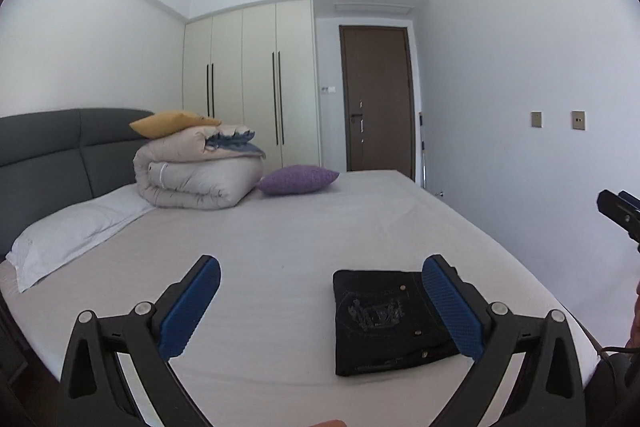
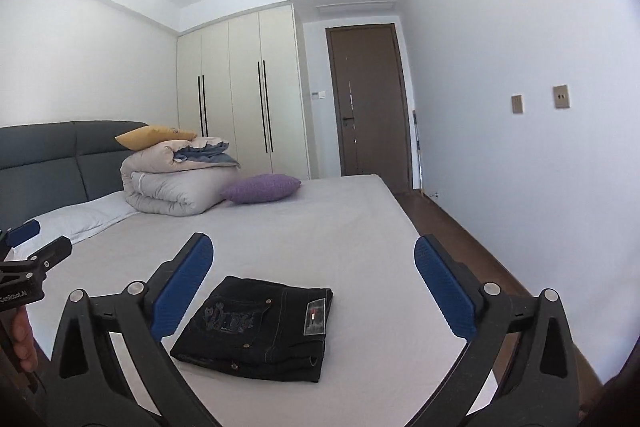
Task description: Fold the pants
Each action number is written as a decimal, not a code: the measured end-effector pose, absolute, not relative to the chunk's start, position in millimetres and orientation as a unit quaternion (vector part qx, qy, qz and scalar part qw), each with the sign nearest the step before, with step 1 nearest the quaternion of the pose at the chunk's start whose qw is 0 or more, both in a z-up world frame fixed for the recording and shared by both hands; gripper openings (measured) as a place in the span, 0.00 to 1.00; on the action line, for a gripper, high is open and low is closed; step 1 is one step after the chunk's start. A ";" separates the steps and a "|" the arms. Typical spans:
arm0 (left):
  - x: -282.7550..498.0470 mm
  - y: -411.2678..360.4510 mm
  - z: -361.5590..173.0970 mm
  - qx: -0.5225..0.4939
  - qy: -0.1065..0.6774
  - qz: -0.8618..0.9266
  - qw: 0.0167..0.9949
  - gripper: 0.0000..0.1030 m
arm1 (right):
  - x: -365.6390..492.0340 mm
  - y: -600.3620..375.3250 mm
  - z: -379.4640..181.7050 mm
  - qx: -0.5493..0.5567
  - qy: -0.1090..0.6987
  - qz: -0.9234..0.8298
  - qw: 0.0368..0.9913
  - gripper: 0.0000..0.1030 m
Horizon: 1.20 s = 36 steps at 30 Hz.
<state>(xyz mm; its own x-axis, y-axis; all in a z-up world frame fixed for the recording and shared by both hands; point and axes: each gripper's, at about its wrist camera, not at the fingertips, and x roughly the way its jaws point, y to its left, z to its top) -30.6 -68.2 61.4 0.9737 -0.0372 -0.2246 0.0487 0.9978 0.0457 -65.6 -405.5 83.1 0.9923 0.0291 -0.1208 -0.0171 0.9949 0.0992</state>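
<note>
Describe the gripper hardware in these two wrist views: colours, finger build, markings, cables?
Both are the same build. The left gripper and the right gripper have black plastic linkage arms with silver pivot pins and blue finger pads textured with fine dots. White lettering marks the left unit's body; a black cable trails by the right one.

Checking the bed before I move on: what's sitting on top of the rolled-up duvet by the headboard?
On the duvet lie a yellow pillow and a folded blue-and-beige blanket. Anything tucked beneath them is hidden.

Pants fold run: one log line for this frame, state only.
pants: folded compact, flat on bed | left gripper: open, empty, above bed | right gripper: open, empty, above pants | contact: none
</note>
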 end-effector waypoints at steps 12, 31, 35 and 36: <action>-21.4 -57.9 -2.0 0.038 0.269 0.010 0.962 1.00 | -90.8 -388.9 44.7 0.108 0.223 0.022 0.968 1.00; -25.8 -67.8 -24.6 0.025 0.324 -0.020 0.946 1.00 | -57.6 -361.3 8.5 0.074 0.286 0.027 0.955 1.00; -25.0 -62.5 -23.7 0.019 0.321 -0.010 0.947 1.00 | -57.4 -359.1 8.0 0.070 0.289 0.029 0.954 1.00; -24.6 -61.2 -23.7 0.017 0.320 -0.008 0.947 1.00 | -56.8 -359.0 7.3 0.071 0.290 0.029 0.954 1.00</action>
